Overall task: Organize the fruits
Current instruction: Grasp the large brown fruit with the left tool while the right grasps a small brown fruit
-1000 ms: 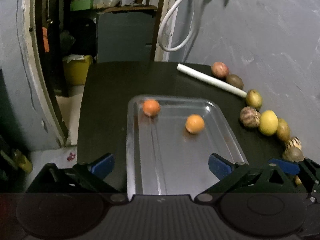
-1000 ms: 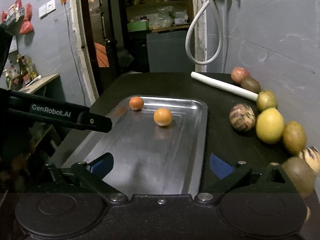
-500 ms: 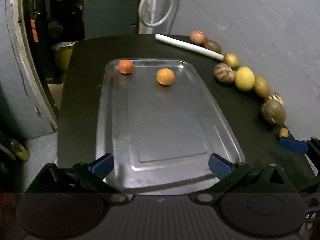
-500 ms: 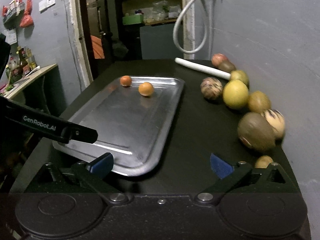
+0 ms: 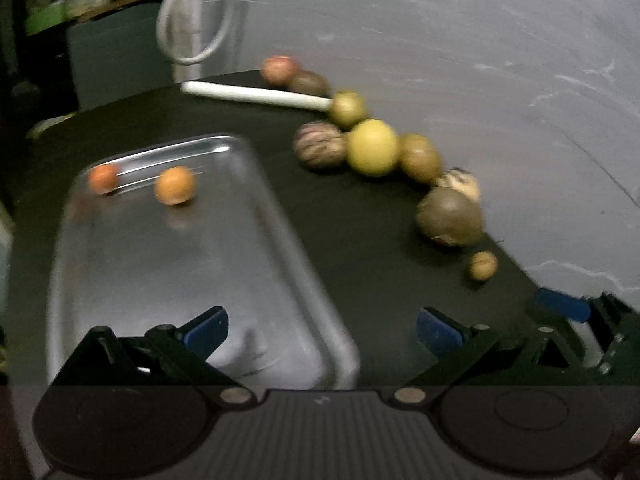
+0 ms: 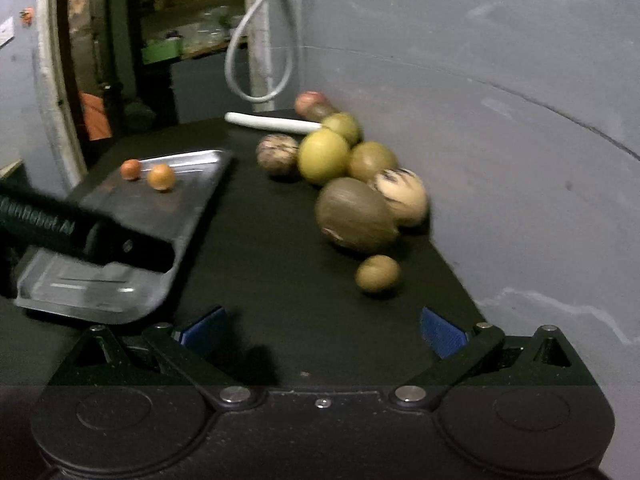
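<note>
A metal tray (image 5: 168, 272) (image 6: 192, 200) lies on the black table and holds two small orange fruits (image 5: 175, 185) (image 6: 161, 177) at its far end. A row of fruits lies along the grey wall: a yellow round one (image 5: 372, 153) (image 6: 323, 156), a striped one (image 5: 319, 145), a big brown one (image 5: 449, 216) (image 6: 354, 214), a small tan one (image 5: 483, 265) (image 6: 377, 273). My left gripper (image 5: 322, 330) is open and empty over the tray's near right corner. My right gripper (image 6: 322, 332) is open and empty over bare table, in front of the small tan fruit.
A white tube (image 5: 256, 94) (image 6: 272, 122) lies at the table's far end. A looped white cable (image 6: 260, 60) hangs on the wall behind. The left gripper's arm (image 6: 80, 232) crosses over the tray in the right wrist view. The table's right edge meets the grey wall.
Both grippers have pulled back toward the near end of the table and turned right toward the row of fruit. Both stay open. The fruits have not moved.
</note>
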The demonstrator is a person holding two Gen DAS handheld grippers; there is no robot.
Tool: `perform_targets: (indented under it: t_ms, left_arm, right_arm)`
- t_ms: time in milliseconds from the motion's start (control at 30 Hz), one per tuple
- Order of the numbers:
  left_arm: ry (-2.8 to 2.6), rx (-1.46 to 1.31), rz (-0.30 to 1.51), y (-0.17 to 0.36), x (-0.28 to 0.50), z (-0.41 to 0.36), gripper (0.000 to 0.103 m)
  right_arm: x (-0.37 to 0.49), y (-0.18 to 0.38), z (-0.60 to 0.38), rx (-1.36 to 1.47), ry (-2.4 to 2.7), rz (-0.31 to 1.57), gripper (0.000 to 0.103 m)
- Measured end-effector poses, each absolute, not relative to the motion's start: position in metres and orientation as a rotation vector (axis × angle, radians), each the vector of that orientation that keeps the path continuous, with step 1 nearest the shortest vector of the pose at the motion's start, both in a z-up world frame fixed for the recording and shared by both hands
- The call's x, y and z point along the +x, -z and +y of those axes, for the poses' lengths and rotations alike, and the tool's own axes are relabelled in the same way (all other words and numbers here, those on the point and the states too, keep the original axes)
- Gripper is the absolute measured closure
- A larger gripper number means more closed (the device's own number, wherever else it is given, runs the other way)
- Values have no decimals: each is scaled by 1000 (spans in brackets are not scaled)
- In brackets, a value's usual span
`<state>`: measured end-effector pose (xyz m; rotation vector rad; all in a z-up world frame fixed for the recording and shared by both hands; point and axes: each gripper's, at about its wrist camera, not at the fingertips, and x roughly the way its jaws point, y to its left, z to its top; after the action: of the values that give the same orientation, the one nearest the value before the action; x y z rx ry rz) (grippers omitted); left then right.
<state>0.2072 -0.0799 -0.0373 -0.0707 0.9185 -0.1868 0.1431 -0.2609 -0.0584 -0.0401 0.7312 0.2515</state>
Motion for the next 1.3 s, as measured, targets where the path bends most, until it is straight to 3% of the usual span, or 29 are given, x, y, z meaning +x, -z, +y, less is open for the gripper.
perform_targets:
  t_ms: [400,767,967,1133,1300]
  left_arm:
    - [369,11,924,46,267,-161,1]
    - [373,73,956,60,305,-196,1]
    - [382,90,978,69,317,-203,8]
    - [388,90,1001,74,322,-204,23]
    - [402,41,1007,76,325,-198,31]
  right_arm:
    - [153,71,-277,-30,-179,709,2]
    - [174,79,-273,-26,-208,681,26]
    - [181,84,-269,-33,-204,683,43]
    - [188,87,-269,-33,-197,698,56]
    - [193,88,-268,-41,-207,692,68]
